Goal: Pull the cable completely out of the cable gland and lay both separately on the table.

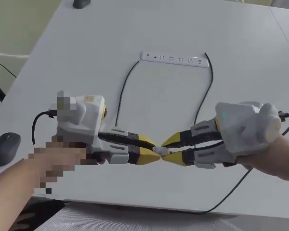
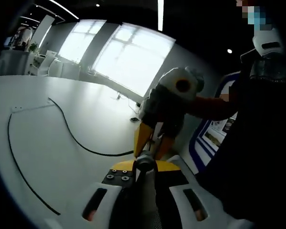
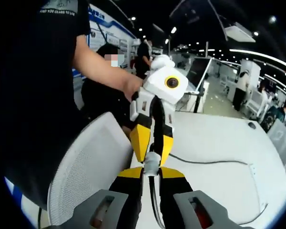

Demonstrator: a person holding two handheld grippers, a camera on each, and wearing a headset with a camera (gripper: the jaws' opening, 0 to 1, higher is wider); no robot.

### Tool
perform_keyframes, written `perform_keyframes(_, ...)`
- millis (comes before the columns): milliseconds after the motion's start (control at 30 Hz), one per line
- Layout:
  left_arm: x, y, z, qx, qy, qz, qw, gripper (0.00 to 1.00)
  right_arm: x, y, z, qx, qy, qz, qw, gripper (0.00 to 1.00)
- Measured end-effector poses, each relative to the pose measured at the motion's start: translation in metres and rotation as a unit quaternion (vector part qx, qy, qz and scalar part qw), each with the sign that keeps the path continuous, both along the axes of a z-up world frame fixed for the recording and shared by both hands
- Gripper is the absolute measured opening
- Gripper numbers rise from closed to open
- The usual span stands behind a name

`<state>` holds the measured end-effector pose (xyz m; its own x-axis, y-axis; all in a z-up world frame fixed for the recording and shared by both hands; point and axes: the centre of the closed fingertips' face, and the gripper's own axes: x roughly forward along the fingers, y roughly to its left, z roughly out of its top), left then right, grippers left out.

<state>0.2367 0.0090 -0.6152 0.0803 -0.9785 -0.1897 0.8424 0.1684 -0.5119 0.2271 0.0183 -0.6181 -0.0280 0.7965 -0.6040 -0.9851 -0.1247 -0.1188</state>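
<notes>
Small cable gland [image 1: 158, 150] (apparently whitish)

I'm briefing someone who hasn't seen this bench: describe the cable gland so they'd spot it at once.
Start at the big white table, near edge, where the left gripper and right gripper meet tip to tip. The cable gland is the small pale piece pinched between their yellow jaw tips, off the surface, unlike the white power strip and dark mouse lying on it.

Table [image 1: 250, 72] lies open at far right and far left; a power strip [image 1: 174, 58] and two black cables [image 1: 121, 96] cross the middle; a mouse [image 1: 5, 148] sits near-left
</notes>
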Motion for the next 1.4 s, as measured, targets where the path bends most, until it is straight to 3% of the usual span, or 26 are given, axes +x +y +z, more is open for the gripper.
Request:
perform_keyframes(33,0.0,0.0,0.0,0.0,0.002,0.001,1.0,0.14,0.001,0.0,-0.002,-0.008,-0.027,0.002,0.9996,0.07)
perform_keyframes(100,0.001,0.0,0.0,-0.001,0.009,0.003,1.0,0.14,0.002,0.0,-0.003,-0.016,-0.057,0.003,0.9983,0.07)
perform_keyframes(200,0.001,0.001,0.001,-0.004,0.012,0.008,0.9999,0.14,0.003,0.001,-0.002,-0.016,-0.08,-0.012,0.9966,0.07)
perform_keyframes(333,0.003,0.002,0.002,-0.021,0.038,0.022,0.9988,0.14,0.004,0.001,-0.001,-0.019,-0.12,-0.017,0.9924,0.07)
perform_keyframes(400,0.002,0.001,0.002,-0.021,0.042,0.024,0.9986,0.14,0.004,0.001,-0.002,-0.022,-0.136,-0.015,0.9903,0.07)
perform_keyframes(700,0.0,-0.001,-0.002,-0.01,0.041,0.018,0.9989,0.14,0.004,-0.001,-0.005,-0.029,-0.128,-0.015,0.9912,0.08)
perform_keyframes(767,-0.001,-0.002,-0.002,-0.01,0.041,0.016,0.999,0.14,0.003,-0.002,-0.005,-0.027,-0.096,-0.03,0.9945,0.08)
perform_keyframes(833,-0.001,-0.002,-0.001,-0.009,0.038,0.016,0.9991,0.15,0.004,-0.002,-0.004,-0.029,-0.112,-0.021,0.9931,0.08)
perform_keyframes(967,-0.001,-0.002,-0.002,-0.007,0.027,0.018,0.9995,0.15,0.004,-0.002,-0.005,-0.029,-0.101,-0.027,0.9941,0.08)
perform_keyframes(1133,-0.002,-0.003,-0.003,-0.002,0.012,0.016,0.9998,0.15,0.005,-0.002,-0.006,-0.027,-0.074,-0.042,0.996,0.08)
perform_keyframes(1167,-0.002,-0.002,-0.003,-0.002,0.01,0.016,0.9998,0.15,0.005,-0.003,-0.007,-0.024,-0.056,-0.054,0.9967,0.09)
perform_keyframes(1233,-0.002,-0.002,-0.003,0.003,-0.002,0.016,0.9999,0.15,0.007,-0.005,-0.006,-0.024,-0.054,-0.058,0.9966,0.11)
perform_keyframes(1333,0.001,0.0,-0.003,0.015,-0.05,0.019,0.9985,0.15,0.008,-0.008,-0.003,-0.012,-0.031,-0.079,0.9963,0.12)
perform_keyframes(1400,0.0,0.001,-0.002,0.013,-0.056,0.019,0.9982,0.15,0.011,-0.011,-0.002,-0.008,-0.016,-0.102,0.9946,0.13)
